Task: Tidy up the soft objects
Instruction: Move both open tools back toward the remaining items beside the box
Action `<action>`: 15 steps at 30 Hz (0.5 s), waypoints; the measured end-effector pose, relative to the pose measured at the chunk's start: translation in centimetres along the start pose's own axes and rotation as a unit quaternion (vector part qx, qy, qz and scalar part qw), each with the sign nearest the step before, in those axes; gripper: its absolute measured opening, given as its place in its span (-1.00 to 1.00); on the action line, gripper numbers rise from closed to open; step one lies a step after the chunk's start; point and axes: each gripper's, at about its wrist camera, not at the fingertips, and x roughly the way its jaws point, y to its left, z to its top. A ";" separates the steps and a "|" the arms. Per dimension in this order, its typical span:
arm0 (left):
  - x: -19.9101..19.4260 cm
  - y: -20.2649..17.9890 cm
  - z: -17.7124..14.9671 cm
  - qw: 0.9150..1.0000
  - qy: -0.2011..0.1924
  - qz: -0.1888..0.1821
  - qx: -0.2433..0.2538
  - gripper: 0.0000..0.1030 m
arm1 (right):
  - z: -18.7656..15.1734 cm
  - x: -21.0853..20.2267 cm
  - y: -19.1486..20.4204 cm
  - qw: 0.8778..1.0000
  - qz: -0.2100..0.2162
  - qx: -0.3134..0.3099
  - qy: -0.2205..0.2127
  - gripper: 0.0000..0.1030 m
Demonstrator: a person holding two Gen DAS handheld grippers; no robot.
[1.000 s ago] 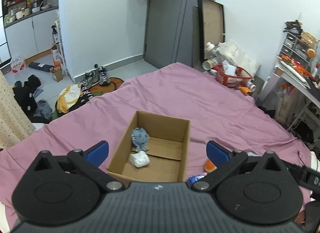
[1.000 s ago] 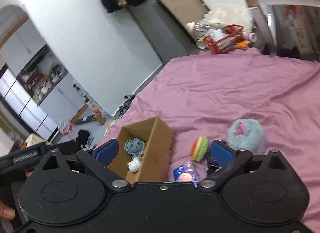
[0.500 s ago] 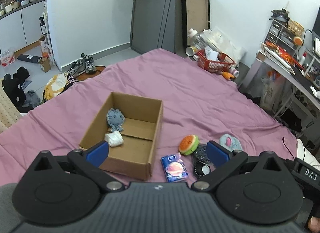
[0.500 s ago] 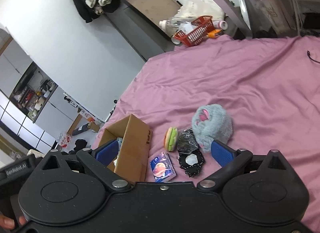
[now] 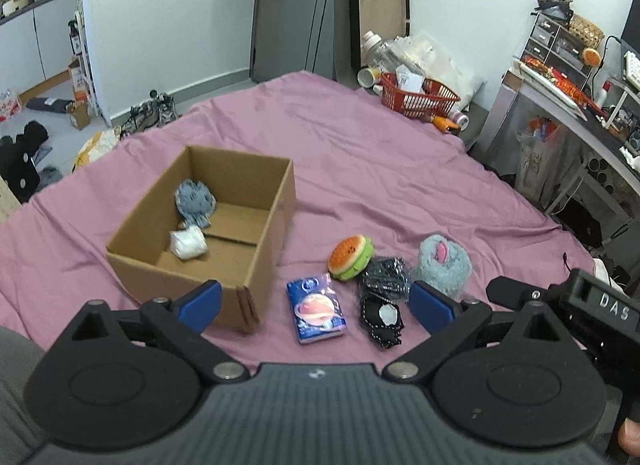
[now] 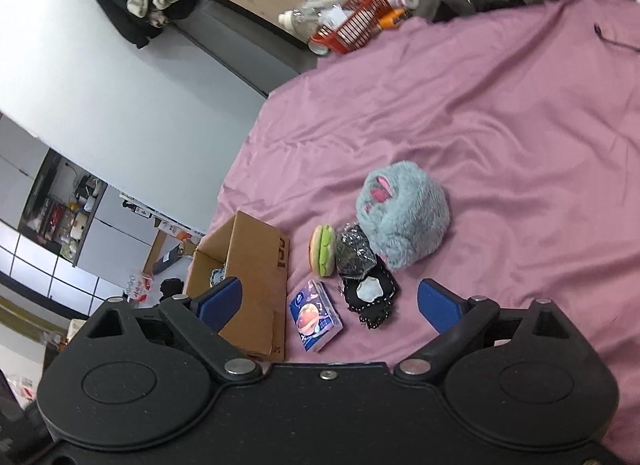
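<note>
White walls (image 5: pixel 168 5), grey door (image 5: pixel 292 9), pink-sheeted bed (image 5: pixel 360 153), cluttered desk (image 5: pixel 568 105).

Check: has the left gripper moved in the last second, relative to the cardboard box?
Yes. The left gripper has swung right: the cardboard box, earlier centred between its fingers, now sits left.

Both wrist cams high, angled down; shared: cardboard box (image 5: pixel 208 233) (image 6: pixel 244 277), pink bed (image 5: pixel 380 169) (image 6: pixel 500 125); right view rolled.

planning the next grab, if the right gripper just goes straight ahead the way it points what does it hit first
Probably the tissue pack or the black pouch beside it: both lie between the open fingers of the right gripper, nearest the camera. Depth is unclear, so which comes first is a guess.
</note>
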 end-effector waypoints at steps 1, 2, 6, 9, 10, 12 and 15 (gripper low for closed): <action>0.4 -0.2 -0.2 1.000 0.002 0.002 -0.001 0.94 | 0.0 0.1 -0.1 1.000 0.000 0.002 0.002 0.80; 0.7 -0.3 -0.4 1.000 0.004 0.003 -0.002 0.94 | 0.0 0.3 -0.3 1.000 -0.001 0.004 0.005 0.80; 2.5 -0.6 -1.0 1.000 0.016 0.009 -0.012 0.94 | 0.0 1.4 -0.9 1.000 -0.008 0.022 0.019 0.60; 3.8 -0.6 -1.5 0.999 0.023 0.015 -0.021 0.93 | 0.3 2.4 -1.6 0.999 -0.014 0.039 0.031 0.53; 4.2 -0.7 -1.6 0.999 0.025 0.018 -0.024 0.93 | 0.3 2.7 -1.7 0.998 -0.014 0.043 0.033 0.53; 4.9 -0.7 -1.7 0.999 0.030 0.022 -0.029 0.93 | 0.3 3.2 -1.9 0.998 -0.018 0.046 0.039 0.52; 6.1 -0.8 -2.0 0.998 0.037 0.027 -0.035 0.92 | 0.2 4.0 -2.2 0.997 -0.019 0.058 0.054 0.46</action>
